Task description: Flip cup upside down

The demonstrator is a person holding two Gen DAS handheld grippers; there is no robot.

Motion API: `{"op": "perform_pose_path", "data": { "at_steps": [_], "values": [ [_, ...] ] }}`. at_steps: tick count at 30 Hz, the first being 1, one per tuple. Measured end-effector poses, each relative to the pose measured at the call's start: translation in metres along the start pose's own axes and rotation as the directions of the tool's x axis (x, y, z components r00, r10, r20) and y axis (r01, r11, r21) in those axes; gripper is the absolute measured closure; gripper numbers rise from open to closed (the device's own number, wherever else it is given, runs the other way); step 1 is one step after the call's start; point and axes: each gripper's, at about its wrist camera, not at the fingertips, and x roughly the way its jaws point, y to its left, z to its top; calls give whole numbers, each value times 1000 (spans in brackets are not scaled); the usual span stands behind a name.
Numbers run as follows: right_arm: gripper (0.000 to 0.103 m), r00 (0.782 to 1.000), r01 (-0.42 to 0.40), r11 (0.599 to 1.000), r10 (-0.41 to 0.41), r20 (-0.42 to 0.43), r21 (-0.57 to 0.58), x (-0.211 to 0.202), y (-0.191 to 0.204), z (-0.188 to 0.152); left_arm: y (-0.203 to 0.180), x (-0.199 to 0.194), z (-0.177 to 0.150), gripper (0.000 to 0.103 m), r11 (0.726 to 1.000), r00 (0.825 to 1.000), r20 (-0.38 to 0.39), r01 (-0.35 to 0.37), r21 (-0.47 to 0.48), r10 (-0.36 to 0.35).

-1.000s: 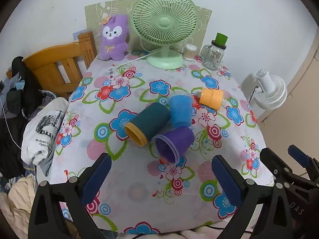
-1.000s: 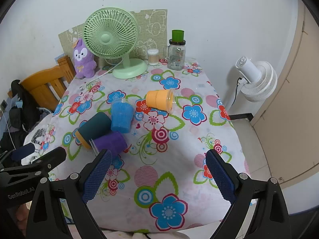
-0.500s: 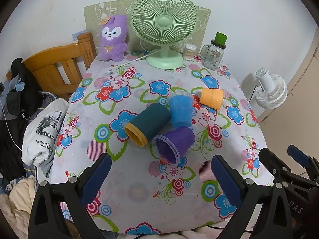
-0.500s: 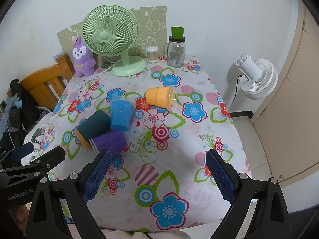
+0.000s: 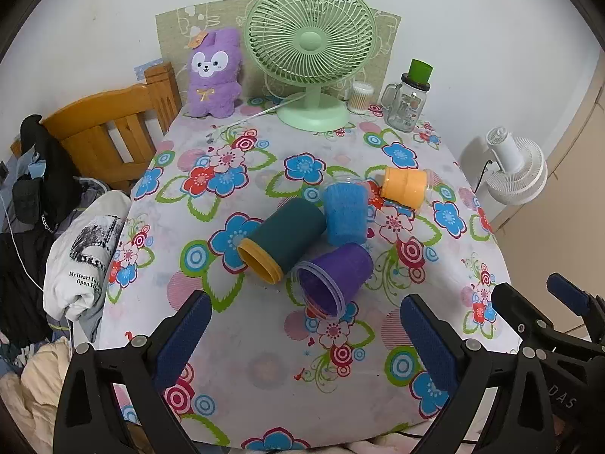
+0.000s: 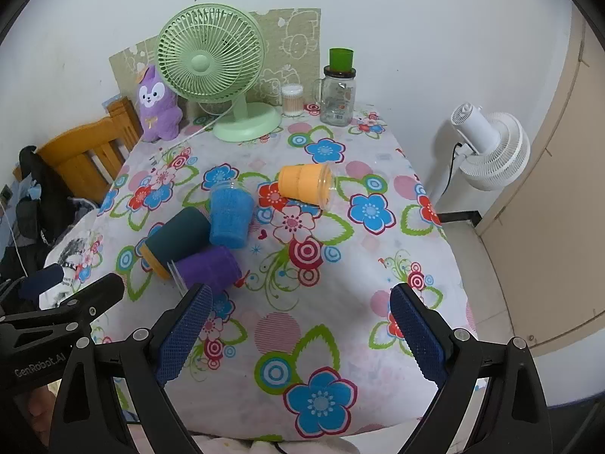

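Several cups lie on their sides on the flowered tablecloth [image 5: 264, 370]: a dark teal cup [image 5: 283, 238] [image 6: 176, 240] with a yellow rim, a purple cup [image 5: 332, 272] [image 6: 210, 268], a light blue cup [image 5: 346, 210] [image 6: 230, 213] and an orange cup [image 5: 404, 185] [image 6: 306, 185]. The teal, purple and blue cups touch each other. My left gripper [image 5: 302, 336] is open and empty, above the table's near edge, short of the purple cup. My right gripper [image 6: 298, 333] is open and empty, near the front edge right of the cups.
A green desk fan [image 5: 310, 56], a purple plush toy [image 5: 213, 72], a cotton swab jar [image 5: 361, 96] and a glass jar with a green lid [image 5: 410, 98] stand at the back. A wooden chair [image 5: 109, 128] and clothes are left; a white floor fan [image 6: 487, 143] is right.
Both views have shifted only slightly; the right gripper has drifted a little toward the table. The cups have not moved and both grippers remain open.
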Motion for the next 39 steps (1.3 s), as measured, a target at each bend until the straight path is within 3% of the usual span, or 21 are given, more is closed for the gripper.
{"op": "perform_pose_path", "data": {
  "at_steps": [18, 39],
  "values": [
    [6, 998, -20, 1000, 20, -55, -6, 22, 11, 33, 3, 26, 37, 2, 995, 999, -34, -3, 100, 7],
    [6, 988, -22, 1000, 21, -154, -2, 95, 28, 65, 14, 102, 82, 2, 967, 991, -129, 3, 255, 31]
  ]
}}
